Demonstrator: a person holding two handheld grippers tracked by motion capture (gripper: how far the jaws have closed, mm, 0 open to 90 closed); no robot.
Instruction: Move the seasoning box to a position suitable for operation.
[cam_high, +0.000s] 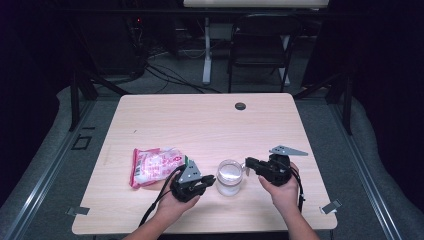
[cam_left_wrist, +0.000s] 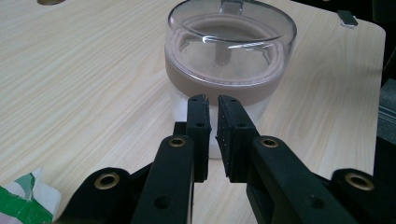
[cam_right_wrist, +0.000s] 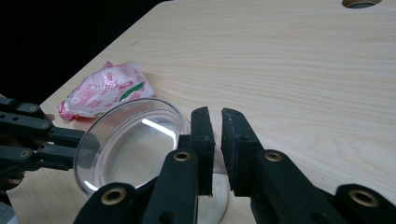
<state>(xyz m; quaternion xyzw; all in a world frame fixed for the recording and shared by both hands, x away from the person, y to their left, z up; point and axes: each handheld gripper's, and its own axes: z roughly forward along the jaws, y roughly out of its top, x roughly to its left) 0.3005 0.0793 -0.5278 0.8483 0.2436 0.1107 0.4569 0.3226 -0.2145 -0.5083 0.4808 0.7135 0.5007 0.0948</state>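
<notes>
A: High view: where do the hands sit?
B: Both low on the table (cam_high: 200, 120); left gripper (cam_high: 209, 181) at nine o'clock of the clear jar (cam_high: 229, 177), right gripper (cam_high: 247, 164) at three, level.
A: Left gripper view?
B: Jar upright, clear lid, white inside; jaws nearly shut, empty.
A: Right gripper view?
B: Jaws nearly shut on the lid's tab, I think; pink packet (cam_right_wrist: 105, 91) at ten o'clock.

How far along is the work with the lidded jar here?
Done: nothing visibly. The clear plastic jar has its transparent lid on, and the pink snack packet lies beside it. In hand: the left gripper and right gripper flank the jar, jaws nearly closed. Left: probably taking off the lid, perhaps then the packet.
</notes>
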